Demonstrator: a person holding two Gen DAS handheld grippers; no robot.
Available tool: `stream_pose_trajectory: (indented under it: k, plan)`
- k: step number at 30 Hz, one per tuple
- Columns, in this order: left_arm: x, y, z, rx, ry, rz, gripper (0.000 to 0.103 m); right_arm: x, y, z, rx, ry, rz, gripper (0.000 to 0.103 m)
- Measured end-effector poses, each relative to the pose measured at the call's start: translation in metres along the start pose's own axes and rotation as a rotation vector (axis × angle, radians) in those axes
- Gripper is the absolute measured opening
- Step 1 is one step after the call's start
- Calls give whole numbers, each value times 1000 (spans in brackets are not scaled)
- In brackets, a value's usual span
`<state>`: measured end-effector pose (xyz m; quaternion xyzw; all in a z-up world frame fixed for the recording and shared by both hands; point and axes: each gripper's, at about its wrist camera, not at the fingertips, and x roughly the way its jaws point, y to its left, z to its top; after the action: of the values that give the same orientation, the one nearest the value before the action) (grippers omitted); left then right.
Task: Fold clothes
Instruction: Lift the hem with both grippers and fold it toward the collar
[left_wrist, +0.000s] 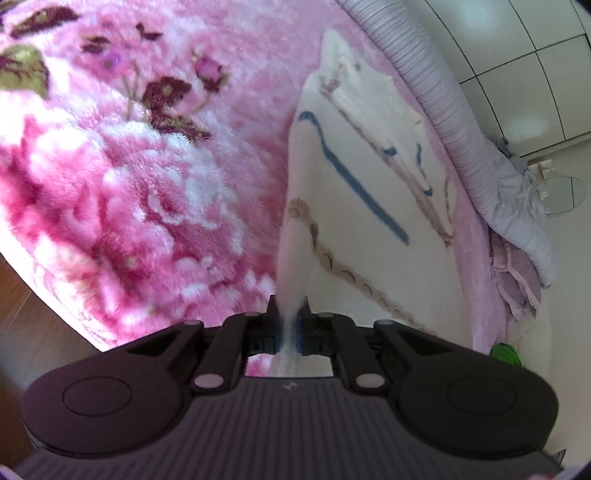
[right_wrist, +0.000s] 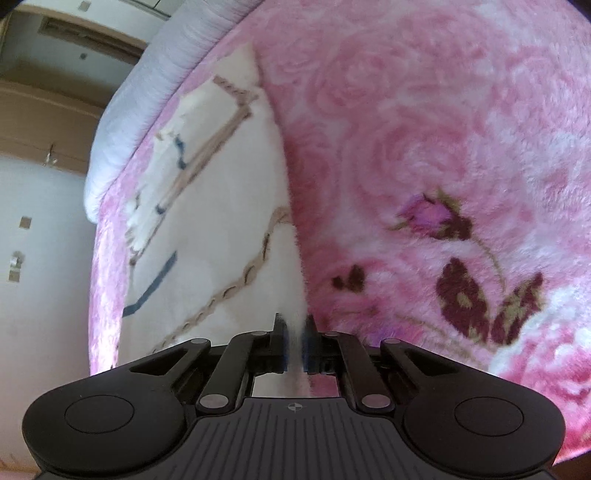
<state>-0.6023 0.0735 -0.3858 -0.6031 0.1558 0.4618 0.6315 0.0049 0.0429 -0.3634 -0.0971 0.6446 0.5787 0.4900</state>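
A cream garment (left_wrist: 369, 206) with blue and tan line patterns lies spread on a pink floral blanket (left_wrist: 129, 177). My left gripper (left_wrist: 289, 306) is shut on the garment's near edge, and a pinched ridge of cloth rises from between its pads. In the right wrist view the same garment (right_wrist: 207, 229) stretches away to the left. My right gripper (right_wrist: 294, 323) is shut on its near right edge, with white cloth squeezed between the blue pads. The cloth at both grips is lifted off the blanket (right_wrist: 424, 147).
A lilac ribbed bolster (left_wrist: 443, 122) runs along the blanket's far edge, also seen as a pale bolster (right_wrist: 125, 110). Crumpled lilac bedding (left_wrist: 524, 236) hangs at the bed's corner. White tiled floor (left_wrist: 517, 55) lies beyond. Wooden flooring (left_wrist: 22, 302) shows at lower left.
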Motion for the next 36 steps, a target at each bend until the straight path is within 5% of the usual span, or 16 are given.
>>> stream_pose_trajectory:
  k: [10, 14, 20, 26, 29, 32, 36]
  plan:
    - [-59, 38, -84, -145, 72, 72, 5, -40, -24, -81, 72, 190, -51, 5]
    - [-71, 24, -78, -157, 68, 40, 5, -46, -23, -84, 98, 224, -47, 5]
    - [-62, -34, 16, -63, -54, -134, 5, -48, 48, 3, -85, 74, 87, 5]
    - [15, -67, 143, -68, -153, -253, 10, -5, 112, 109, -186, -150, 141, 5]
    - [53, -73, 188, -103, -171, -206, 27, 40, 127, 153, -125, -202, 75, 7]
    - [72, -78, 211, -37, -153, -128, 32, 68, 121, 176, -58, -185, -29, 38]
    - [93, -66, 215, 21, -77, -45, 36, 80, 104, 174, -59, -167, -100, 44]
